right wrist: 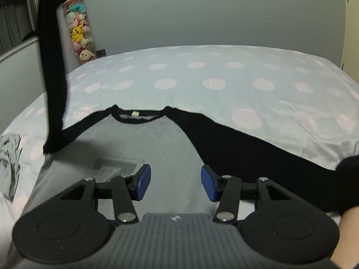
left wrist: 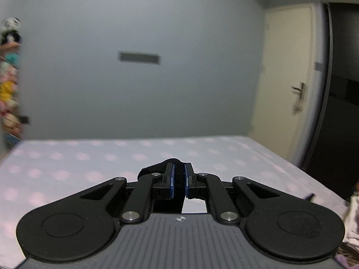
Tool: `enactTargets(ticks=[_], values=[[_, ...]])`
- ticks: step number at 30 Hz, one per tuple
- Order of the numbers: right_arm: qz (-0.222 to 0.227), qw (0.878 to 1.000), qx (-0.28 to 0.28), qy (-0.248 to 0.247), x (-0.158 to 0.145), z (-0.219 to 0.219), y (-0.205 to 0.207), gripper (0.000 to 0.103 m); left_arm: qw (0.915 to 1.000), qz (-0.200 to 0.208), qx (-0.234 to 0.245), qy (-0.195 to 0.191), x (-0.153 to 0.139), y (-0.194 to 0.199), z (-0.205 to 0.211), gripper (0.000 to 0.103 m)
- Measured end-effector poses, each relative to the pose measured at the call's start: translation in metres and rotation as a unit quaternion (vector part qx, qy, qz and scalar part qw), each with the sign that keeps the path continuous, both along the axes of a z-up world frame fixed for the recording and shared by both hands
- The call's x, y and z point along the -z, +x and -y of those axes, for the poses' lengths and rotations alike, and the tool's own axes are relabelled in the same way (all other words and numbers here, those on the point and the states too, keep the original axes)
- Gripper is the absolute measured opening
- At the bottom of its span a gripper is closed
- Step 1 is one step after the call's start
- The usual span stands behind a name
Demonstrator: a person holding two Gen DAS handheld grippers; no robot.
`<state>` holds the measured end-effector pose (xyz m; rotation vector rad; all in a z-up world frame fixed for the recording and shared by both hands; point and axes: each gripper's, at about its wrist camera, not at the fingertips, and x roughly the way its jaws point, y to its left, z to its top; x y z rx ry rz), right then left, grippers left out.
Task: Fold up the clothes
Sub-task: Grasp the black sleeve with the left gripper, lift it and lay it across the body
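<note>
Pinched tight in my left gripper (left wrist: 178, 180) is a black sleeve (right wrist: 52, 71), lifted off the bed (right wrist: 224, 71); my right gripper (right wrist: 175, 182) hovers spread above the shirt (right wrist: 157, 148), lying flat. Soft, light cloth that will sag, so I'd grip seams or cuffs. Bed beyond is clear.
</note>
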<state>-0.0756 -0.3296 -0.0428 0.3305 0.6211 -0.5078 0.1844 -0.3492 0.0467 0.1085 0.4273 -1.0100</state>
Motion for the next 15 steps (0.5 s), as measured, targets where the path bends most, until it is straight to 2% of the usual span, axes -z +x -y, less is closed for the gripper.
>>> enactTargets(ticks=[4,8,11,15], values=[[0.011,1.0,0.014,0.018,0.017,0.012,-0.002,0.053,0.9975,-0.033,0.048,0.04,0.058,-0.002,0.056,0.007],[-0.004,0.999,0.033,0.04,0.037,0.025,-0.003,0.053,0.9903,-0.072,0.081,0.087,0.127,-0.002,0.099,0.007],[-0.012,0.998,0.041,0.044,0.043,0.032,-0.003,0.053,0.9822,-0.107,0.105,0.113,0.172,-0.006,0.121,0.008],[-0.014,0.998,0.044,0.037,0.046,0.035,-0.002,0.053,0.9734,-0.146,0.123,0.127,0.21,-0.002,0.129,0.01]])
